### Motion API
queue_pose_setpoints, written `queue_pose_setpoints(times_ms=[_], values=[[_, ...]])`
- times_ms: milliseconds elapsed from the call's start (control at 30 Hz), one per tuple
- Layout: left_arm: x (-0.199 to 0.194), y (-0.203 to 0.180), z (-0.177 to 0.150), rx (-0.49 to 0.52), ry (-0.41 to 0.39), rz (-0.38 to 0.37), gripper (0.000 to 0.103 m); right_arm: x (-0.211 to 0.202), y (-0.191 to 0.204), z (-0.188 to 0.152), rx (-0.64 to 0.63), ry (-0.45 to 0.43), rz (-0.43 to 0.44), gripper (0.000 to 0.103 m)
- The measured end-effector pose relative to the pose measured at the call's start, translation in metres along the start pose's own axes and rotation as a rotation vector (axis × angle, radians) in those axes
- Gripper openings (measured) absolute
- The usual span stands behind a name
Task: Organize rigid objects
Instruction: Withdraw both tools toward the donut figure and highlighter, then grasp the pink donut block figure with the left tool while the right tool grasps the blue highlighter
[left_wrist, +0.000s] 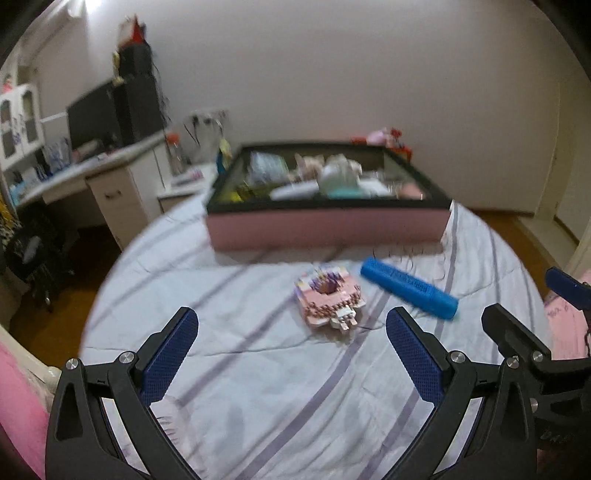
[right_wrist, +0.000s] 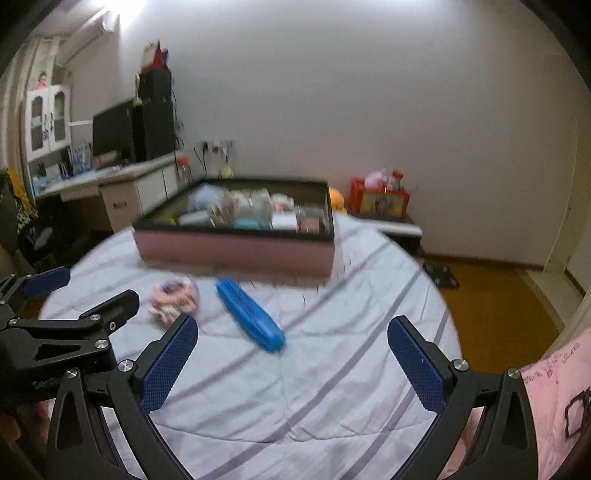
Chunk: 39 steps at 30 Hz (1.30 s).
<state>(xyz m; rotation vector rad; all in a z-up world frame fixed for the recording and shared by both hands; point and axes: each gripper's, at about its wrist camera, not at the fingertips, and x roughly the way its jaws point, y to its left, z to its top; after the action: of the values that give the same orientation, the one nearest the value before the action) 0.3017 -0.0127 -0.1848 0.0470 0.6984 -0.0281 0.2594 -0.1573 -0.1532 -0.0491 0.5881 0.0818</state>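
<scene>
- Pink-sided box at the far end of the bed already holds a jumble of items, so much of the sorting looks done.
- Two things remain loose on the sheet: a pink toy and, just beside it, a blue case.
- My left jaws and right jaws both stand apart, holding nothing.

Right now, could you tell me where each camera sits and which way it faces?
Left wrist: on the left gripper, facing the pink toy block on the bed; right gripper shows at the right edge.
Right wrist: on the right gripper, facing the blue case; left gripper at the left edge.
Shared: both objects, the pink box.
</scene>
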Motion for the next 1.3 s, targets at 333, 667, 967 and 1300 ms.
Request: queue_pose_setpoints(times_ms=[333,667,967,1300], values=[[0.067,-0.016,0.020,0.036,0.166,-0.006,0.100,0.052,-0.016,-0.001,0.000,0.143,0.026,0.103],[0.059,-0.014,0.011,0.074,0.158,-0.050,0.062,0.076,-0.007,0.006,-0.050,0.227,0.054,0.103],[0.049,0.017,-0.002,0.041,0.172,-0.009,0.062,0.109,0.027,0.015,-0.153,0.305,0.132,0.081],[0.035,0.021,0.001,0.016,0.108,-0.026,0.062,0.089,0.051,0.010,-0.181,0.261,0.207,0.027]])
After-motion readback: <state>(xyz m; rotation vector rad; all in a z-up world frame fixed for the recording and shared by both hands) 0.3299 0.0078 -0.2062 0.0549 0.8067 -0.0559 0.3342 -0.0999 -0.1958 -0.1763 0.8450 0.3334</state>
